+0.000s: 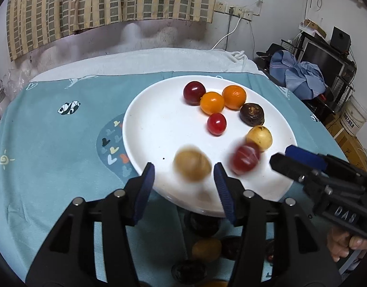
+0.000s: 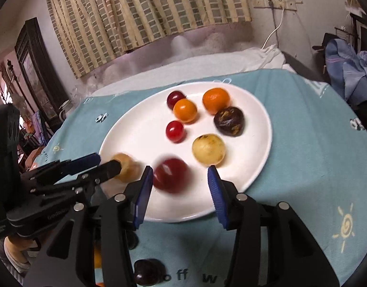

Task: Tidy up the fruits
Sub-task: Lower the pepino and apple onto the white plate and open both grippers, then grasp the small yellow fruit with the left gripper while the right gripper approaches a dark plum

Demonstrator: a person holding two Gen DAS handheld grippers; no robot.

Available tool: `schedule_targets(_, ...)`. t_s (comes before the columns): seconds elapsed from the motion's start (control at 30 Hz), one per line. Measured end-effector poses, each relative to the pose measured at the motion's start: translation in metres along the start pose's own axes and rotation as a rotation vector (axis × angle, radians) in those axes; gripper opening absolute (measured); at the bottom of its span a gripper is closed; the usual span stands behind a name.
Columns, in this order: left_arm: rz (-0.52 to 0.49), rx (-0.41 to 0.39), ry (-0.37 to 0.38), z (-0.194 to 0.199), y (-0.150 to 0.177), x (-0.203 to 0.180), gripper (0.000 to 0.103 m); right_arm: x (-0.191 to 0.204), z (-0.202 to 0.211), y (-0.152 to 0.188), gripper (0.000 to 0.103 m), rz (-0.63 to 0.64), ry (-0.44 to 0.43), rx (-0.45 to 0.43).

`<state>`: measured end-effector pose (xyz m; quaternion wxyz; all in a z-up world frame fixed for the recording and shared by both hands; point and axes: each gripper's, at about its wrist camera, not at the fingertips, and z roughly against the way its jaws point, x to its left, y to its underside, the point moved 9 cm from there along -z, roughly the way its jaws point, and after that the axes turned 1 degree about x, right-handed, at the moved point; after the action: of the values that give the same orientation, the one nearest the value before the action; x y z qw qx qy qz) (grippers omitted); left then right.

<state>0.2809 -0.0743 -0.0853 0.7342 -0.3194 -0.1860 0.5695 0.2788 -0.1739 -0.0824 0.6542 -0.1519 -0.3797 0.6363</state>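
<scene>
Fruits (image 1: 192, 165) blurred, both claws (image 1: 183, 177) parted, angled down

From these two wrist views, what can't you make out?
- Tan fruit and red fruit on the white plate: motion-blurred in both views, so type and resting state are unclear.
- Fruits on the cloth below the plate: left view, hidden behind the left hand-held gripper; count unclear.
- Dark fruit: right view, cut off by the right hand-held gripper.
</scene>
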Motion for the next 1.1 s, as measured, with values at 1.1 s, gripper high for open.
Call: schedule_targets(1.1,-0.029,0.076,-0.121,0.060,0.117,0.047,0.058,0.021,0.057,0.060,0.047,0.026,-0.054,0.029)
